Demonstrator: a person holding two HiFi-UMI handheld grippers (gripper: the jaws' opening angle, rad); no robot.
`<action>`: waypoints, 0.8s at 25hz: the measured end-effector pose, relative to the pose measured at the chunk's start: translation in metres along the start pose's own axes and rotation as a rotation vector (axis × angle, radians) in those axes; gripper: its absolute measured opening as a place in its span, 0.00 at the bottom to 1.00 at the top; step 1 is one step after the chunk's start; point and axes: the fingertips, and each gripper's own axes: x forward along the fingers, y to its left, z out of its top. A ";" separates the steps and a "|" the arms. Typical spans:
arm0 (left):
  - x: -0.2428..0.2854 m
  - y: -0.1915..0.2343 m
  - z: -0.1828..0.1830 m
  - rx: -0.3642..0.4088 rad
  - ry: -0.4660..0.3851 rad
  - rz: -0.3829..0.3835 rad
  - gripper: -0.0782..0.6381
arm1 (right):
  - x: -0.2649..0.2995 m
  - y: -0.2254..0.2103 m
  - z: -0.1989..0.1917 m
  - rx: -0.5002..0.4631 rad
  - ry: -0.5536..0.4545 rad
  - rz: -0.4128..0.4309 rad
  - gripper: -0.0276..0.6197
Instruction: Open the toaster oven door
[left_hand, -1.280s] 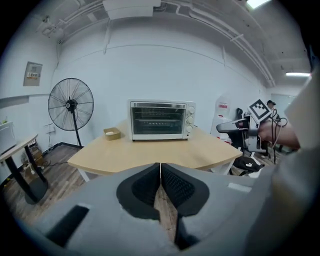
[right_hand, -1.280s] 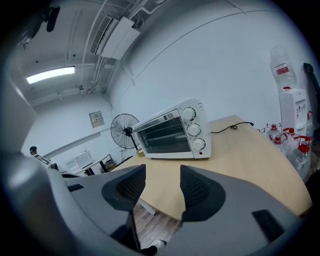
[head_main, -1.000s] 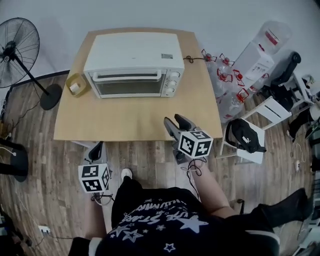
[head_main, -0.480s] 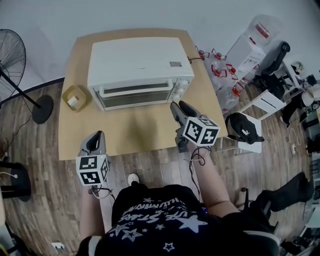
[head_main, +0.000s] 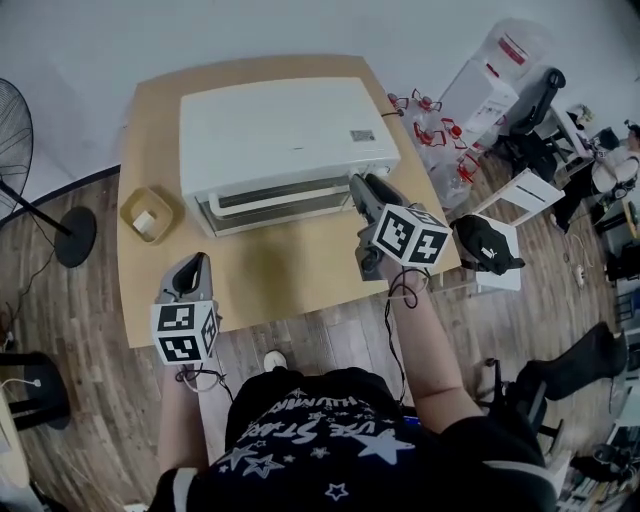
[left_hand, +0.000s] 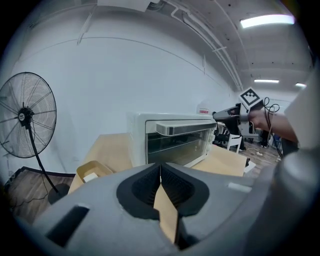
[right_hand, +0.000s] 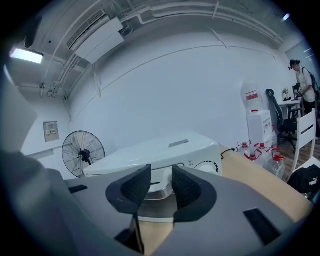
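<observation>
A white toaster oven (head_main: 285, 135) stands on the wooden table (head_main: 290, 275) with its glass door closed and a long handle (head_main: 275, 199) across the door's top. My right gripper (head_main: 362, 187) hovers just in front of the oven's right end, by the knobs. Its jaws are closing, a gap still shows between them, and nothing is in it (right_hand: 161, 182). My left gripper (head_main: 190, 268) is shut and empty over the table's front left, well short of the oven (left_hand: 175, 142). From there the handle (left_hand: 185, 128) shows plainly.
A small tan box (head_main: 150, 215) sits on the table left of the oven. A standing fan (head_main: 20, 130) is at the far left on the floor. Water bottles (head_main: 430, 120), a dispenser (head_main: 490, 70) and a white chair with a black bag (head_main: 490, 250) crowd the right side.
Both grippers have moved forward over the table toward the oven. The right one has reached the oven's right front and its jaws have narrowed.
</observation>
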 end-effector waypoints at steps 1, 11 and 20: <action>0.002 0.002 0.000 0.001 0.003 -0.009 0.14 | 0.004 -0.001 0.001 -0.001 0.002 -0.013 0.25; 0.022 0.006 -0.008 -0.008 0.036 -0.074 0.14 | 0.022 -0.004 -0.007 -0.034 0.081 -0.070 0.20; 0.004 -0.018 -0.023 -0.015 0.061 -0.055 0.14 | 0.006 -0.003 -0.016 -0.049 0.118 -0.042 0.20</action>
